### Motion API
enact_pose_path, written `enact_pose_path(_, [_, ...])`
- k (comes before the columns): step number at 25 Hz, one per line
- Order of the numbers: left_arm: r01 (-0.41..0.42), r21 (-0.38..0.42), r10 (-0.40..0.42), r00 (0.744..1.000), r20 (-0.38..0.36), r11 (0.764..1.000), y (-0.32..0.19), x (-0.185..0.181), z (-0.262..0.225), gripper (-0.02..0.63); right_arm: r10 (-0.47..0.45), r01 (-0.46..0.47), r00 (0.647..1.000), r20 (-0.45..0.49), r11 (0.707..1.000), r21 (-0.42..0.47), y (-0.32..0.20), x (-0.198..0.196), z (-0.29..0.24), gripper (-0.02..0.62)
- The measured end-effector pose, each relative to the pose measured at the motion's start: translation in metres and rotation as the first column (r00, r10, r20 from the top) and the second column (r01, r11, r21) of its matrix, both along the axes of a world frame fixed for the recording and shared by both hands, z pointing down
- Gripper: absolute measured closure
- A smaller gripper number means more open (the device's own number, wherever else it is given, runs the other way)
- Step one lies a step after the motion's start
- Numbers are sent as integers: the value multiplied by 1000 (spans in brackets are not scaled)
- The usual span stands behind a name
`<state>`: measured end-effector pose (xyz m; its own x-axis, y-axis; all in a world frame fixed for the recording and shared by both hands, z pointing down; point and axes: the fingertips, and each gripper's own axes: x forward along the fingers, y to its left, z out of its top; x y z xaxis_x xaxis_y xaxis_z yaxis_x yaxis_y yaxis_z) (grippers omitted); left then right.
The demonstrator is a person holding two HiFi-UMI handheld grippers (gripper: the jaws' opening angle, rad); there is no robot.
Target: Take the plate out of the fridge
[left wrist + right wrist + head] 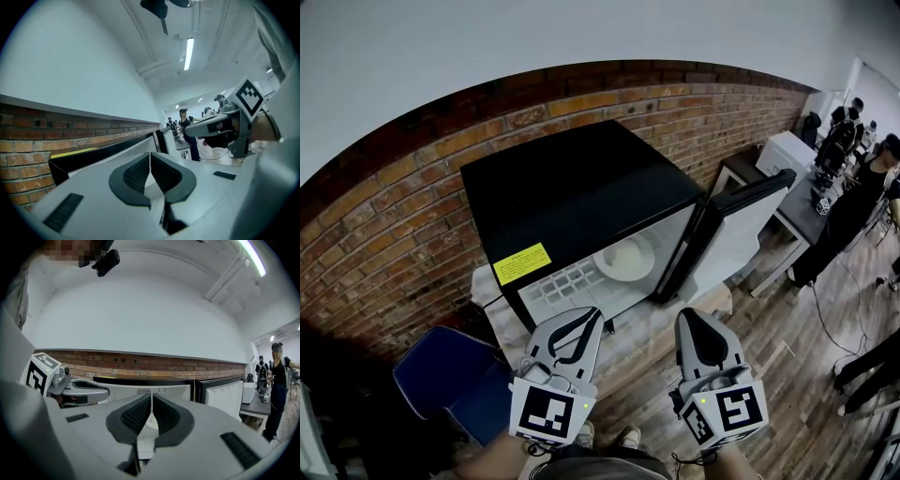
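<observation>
- The fridge (572,187) stands with its door (727,225) swung open, and the plate (625,258) sits inside on the white shelf (572,281), untouched
- The left gripper (584,317) and right gripper (694,321) hang just outside the opening, both clenched on nothing, jaws pressed together
- This looks like the approach step; next, I'd say, one gripper must part its jaws, reach in level and take the plate's rim

One black box-shaped fridge (572,187), one round white plate (626,258), one yellow rectangular label (522,263), two grey plastic grippers (my left gripper (591,316), my right gripper (690,316)).
</observation>
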<state>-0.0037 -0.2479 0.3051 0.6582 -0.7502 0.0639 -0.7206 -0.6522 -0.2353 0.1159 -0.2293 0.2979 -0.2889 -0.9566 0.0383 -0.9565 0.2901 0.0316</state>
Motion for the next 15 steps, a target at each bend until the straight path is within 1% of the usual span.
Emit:
enact_pose_path(4, [15,3,-15,1000,2,1000,-8,6,-1,583,-17,18,997,73,1000,-11,-15,9,-3,563])
enact_pose_path(9, [34,3,-34,999,4,999,-17,12,1,583,-40,45,990,134,999,-31,-33,16,0,561])
enact_pose_path(10, [41,1,-41,999,1,999,-19,12,2,583,-43,49,988,151,998,-38,-37,17,1,556])
enact_pose_path(12, [52,0,-52,999,-4,999,-24,13,2,583,-52,63,981,190,996,-57,-46,17,5,503])
enact_pose_path(15, [56,3,-56,998,-3,998,-31,15,2,583,-58,80,969,241,993,-85,-58,17,13,485])
